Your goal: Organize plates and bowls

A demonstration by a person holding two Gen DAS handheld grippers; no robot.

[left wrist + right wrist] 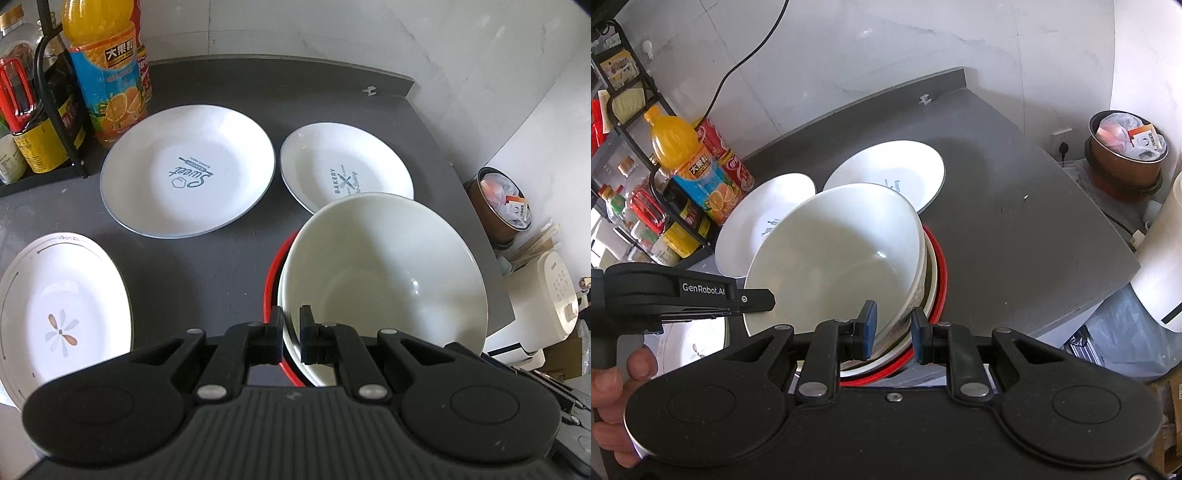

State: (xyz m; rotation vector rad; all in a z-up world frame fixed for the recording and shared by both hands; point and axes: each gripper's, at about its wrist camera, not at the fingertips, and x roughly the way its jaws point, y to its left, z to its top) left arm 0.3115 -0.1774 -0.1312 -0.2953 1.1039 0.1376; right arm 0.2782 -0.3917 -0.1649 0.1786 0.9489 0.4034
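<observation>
Nearest to me, my left claw (290,334) is clamped on the near rim of the white bowl (384,266), one finger outside the wall and one inside. My right claw (894,332) has the rim of the same bowl (834,258) between its fingers; the blue pad is against the inner wall, but a small gap shows at the outer finger, so it is apart and not pressing. This bowl is tilted and sits on top of a stack, with a patterned bowl and a red-rimmed bowl (940,269) under it, at the near part of the dark grey worktop (207,280).

Behind the stack lie two white plates side by side, not touching: the "Sweet" plate (188,173) to the left and the "BAKERY" plate (343,170) to the right, partly hidden by the bowl. A flower plate (62,314) lies at the near left. At the far left stands an orange juice bottle (107,74) beside a black rack (55,110) with sauce bottles.
</observation>
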